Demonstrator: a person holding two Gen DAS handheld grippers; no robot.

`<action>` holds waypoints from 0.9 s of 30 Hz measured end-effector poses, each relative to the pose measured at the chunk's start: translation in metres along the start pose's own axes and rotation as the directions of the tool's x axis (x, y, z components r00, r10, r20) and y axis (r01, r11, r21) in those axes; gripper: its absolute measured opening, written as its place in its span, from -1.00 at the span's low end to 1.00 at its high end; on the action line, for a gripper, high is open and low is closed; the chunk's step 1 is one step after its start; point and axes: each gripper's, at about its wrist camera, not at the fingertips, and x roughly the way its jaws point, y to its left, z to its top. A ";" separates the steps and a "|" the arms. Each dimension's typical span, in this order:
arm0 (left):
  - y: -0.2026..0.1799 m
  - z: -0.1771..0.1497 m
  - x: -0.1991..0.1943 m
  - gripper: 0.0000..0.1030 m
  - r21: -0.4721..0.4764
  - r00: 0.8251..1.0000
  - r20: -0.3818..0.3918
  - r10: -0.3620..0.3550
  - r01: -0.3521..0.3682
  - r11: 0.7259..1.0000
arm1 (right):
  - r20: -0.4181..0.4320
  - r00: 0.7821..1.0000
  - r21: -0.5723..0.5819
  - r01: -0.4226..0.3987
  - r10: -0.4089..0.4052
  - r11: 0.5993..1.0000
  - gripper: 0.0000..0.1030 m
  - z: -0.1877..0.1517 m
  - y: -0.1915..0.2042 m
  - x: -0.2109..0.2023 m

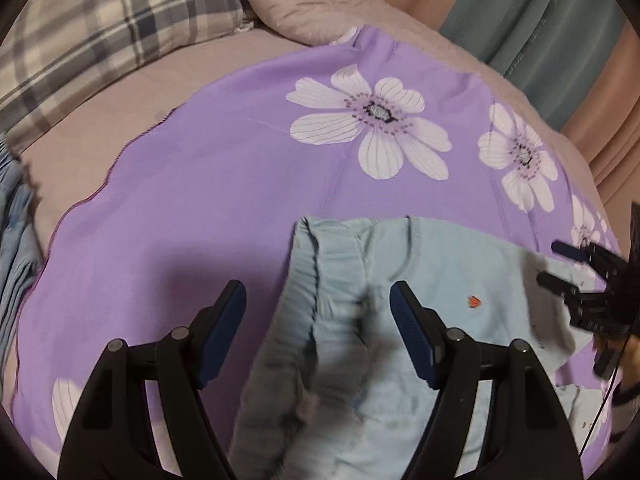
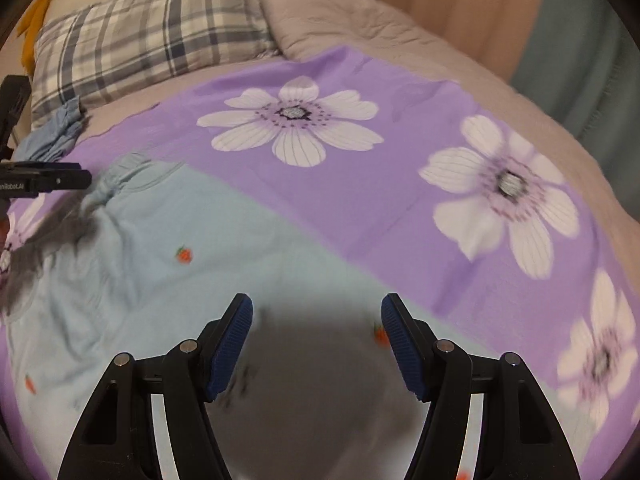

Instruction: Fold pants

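Observation:
Light blue pants [image 1: 432, 280] with small red strawberry prints lie on a purple floral sheet [image 1: 224, 184]. Their gathered elastic waistband [image 1: 304, 264] runs under my left gripper [image 1: 318, 312], which hovers open over it with nothing between its blue pads. My right gripper [image 1: 550, 262] shows at the right edge, over the far side of the pants. In the right wrist view the pants [image 2: 168, 240] spread flat to the left, and my right gripper [image 2: 316, 312] stands open above them, casting a dark shadow. One of my left gripper's fingers [image 2: 60, 178] pokes in by the waistband [image 2: 120, 176].
A plaid pillow [image 2: 152, 36] and a beige quilt [image 2: 360, 28] lie at the head of the bed. Another bluish garment [image 2: 56, 136] is bunched at the sheet's left edge. A teal curtain [image 1: 532, 20] hangs beyond the bed at the right.

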 end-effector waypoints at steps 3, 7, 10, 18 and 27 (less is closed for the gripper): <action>0.003 0.005 0.017 0.45 0.024 0.997 -0.063 -0.054 0.055 0.998 | -0.046 0.998 -0.035 -0.032 0.031 0.999 0.30 0.011 -0.009 0.020; 0.007 0.006 0.033 0.45 0.029 0.987 -0.112 -0.115 0.119 0.992 | -0.129 0.987 -0.071 -0.104 0.094 0.992 0.30 0.010 -0.014 0.042; 0.010 0.012 0.039 0.44 0.032 0.979 -0.127 -0.160 0.165 0.986 | -0.202 0.975 -0.105 -0.118 0.094 0.987 0.30 0.003 -0.012 0.062; 0.004 0.013 0.040 0.33 0.146 0.976 -0.151 -0.154 0.176 0.974 | -0.189 0.976 -0.005 -0.111 0.109 0.994 0.30 0.003 -0.039 0.061; -0.010 0.007 0.040 -0.23 0.289 0.978 -0.150 -0.143 0.182 0.940 | -0.212 0.956 -0.055 -0.217 0.201 0.975 -0.57 -0.007 -0.029 0.052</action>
